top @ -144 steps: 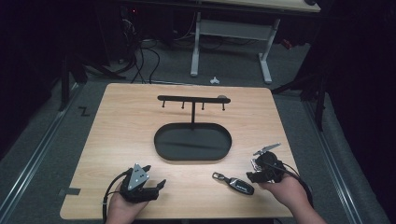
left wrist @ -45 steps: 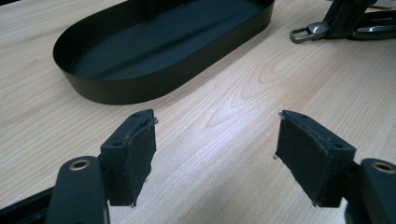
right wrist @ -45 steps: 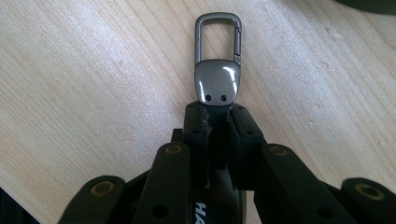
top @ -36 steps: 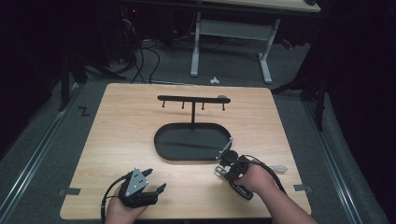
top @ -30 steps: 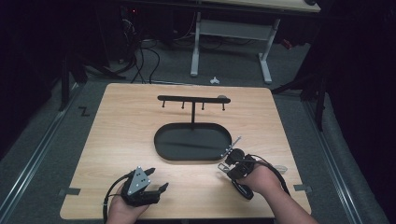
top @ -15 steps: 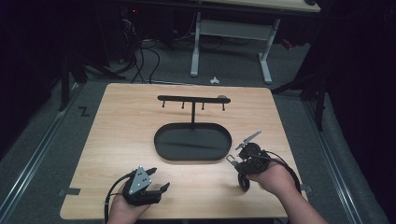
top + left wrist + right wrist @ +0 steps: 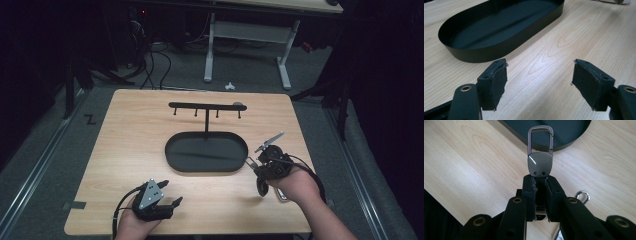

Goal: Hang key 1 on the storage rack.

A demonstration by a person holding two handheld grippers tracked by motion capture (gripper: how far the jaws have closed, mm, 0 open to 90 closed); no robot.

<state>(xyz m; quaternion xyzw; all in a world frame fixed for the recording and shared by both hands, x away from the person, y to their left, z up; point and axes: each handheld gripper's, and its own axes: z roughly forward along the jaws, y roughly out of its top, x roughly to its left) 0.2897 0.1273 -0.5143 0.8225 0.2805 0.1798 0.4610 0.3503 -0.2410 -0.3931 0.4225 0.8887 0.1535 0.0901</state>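
Observation:
My right gripper (image 7: 258,165) hovers above the table just right of the black oval tray (image 7: 200,152), shut on a metal keychain (image 7: 540,163). The keychain's carabiner clasp (image 7: 540,137) sticks out past the fingertips toward the tray (image 7: 566,130). A dark fob (image 7: 261,186) dangles under the gripper, and a small ring (image 7: 583,195) hangs beside the jaws. A black hook rack (image 7: 206,106) rises from the tray's far side. My left gripper (image 7: 171,193) rests open near the front left edge, with bare wood between its pads (image 7: 499,80) and the tray (image 7: 499,27) ahead.
The wooden table (image 7: 130,145) ends close behind both hands. Beyond its far edge stand a white desk frame (image 7: 210,50), cables and a dark floor.
The keychain lay on the table beside the right gripper at first. The right gripper closed on it by the tray, then lifted it up and to the right. The left gripper kept still.

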